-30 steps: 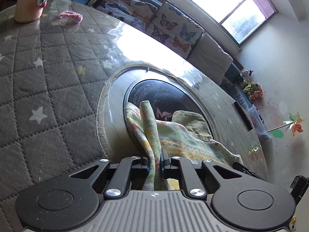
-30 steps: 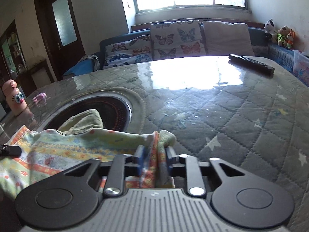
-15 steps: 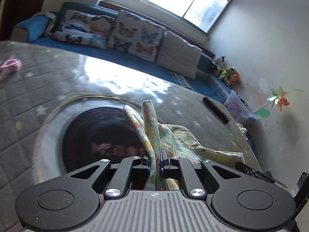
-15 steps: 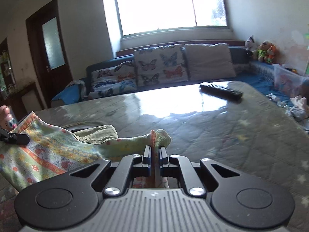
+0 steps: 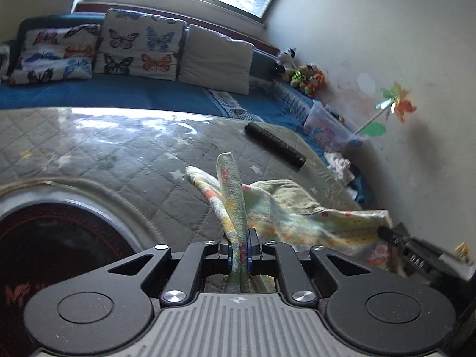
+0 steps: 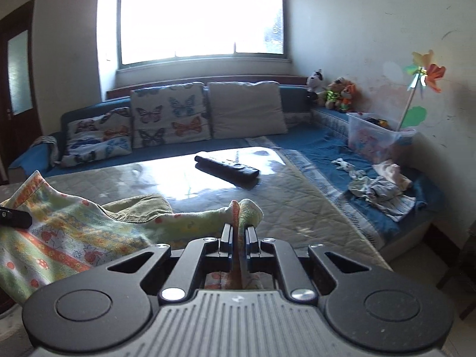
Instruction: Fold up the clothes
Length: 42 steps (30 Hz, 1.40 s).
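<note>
A pale green, orange-patterned cotton garment is stretched above the grey quilted bench, one bunched edge clamped in the closed jaws of the left gripper, the opposite edge pinched by the closed right gripper. A black remote control is seen farther back.

A home living room: a blue sofa with butterfly cushions, stuffed toys and a window.
</note>
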Available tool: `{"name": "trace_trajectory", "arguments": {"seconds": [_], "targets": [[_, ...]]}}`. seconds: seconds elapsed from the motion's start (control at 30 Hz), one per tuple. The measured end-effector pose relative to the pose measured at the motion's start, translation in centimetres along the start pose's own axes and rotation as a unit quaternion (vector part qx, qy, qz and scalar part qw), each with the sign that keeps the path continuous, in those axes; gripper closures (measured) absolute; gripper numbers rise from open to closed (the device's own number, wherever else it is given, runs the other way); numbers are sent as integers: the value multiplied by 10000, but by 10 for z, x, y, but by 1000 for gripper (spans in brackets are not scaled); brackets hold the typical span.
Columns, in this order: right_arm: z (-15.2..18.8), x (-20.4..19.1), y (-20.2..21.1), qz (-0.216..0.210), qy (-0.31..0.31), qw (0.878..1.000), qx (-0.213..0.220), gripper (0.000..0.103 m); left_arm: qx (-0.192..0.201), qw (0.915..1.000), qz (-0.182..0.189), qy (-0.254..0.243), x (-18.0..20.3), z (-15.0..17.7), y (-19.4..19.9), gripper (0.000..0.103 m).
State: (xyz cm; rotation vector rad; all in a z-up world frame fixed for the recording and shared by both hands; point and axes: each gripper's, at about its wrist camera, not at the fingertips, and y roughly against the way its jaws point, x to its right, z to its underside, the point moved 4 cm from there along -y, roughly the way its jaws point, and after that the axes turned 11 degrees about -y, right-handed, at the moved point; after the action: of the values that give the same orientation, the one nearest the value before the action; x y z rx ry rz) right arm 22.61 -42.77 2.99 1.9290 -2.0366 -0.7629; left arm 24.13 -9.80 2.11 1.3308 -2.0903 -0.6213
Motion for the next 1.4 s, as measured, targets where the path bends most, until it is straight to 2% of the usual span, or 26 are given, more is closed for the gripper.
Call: {"name": "trace_trajectory", "arguments": {"seconds": [0.1, 0.2, 0.33, 0.43, 0.53, 0.67, 0.87, 1.07, 1.27, 1.4], "targets": [[13, 14, -23, 171, -78, 9995, -252, 95, -263, 9994, -108, -199, 7, 7, -23, 89], [27, 25, -36, 412, -76, 9983, -393, 95, -478, 9978, -290, -345, 5, 18, -29, 85], [22, 26, -26, 386, -111, 9988, -291, 95, -247, 9965, -578, -549, -5, 12, -15, 77], [16, 11, -26, 34, -63, 9993, -377, 93, 48, 9952, -714, -662, -4, -1, -10, 80], [15, -9, -35, -382, -10, 9976, -573, 93, 37, 9970, -425, -651, 2, -8, -18, 80], [18, -34, -52, -665, 25, 9952, -722, 93, -66, 9968, -139, -790, 15, -14, -38, 81], [22, -46, -76, -698, -75, 9941, -823, 93, -198, 9964, 173, -805, 29, -19, -69, 82], [27, -46, -88, -591, -7, 9944, -871, 93, -474, 9953, 112, -831, 30, -15, -101, 82], [23, -44, -72, -684, 12, 9937, -886, 92, -435, 9956, 163, -810, 29, -13, -94, 82], [30, -50, -47, -868, 173, 9916, -943, 86, -333, 9940, 266, -1007, 39, -6, -74, 82]]}}
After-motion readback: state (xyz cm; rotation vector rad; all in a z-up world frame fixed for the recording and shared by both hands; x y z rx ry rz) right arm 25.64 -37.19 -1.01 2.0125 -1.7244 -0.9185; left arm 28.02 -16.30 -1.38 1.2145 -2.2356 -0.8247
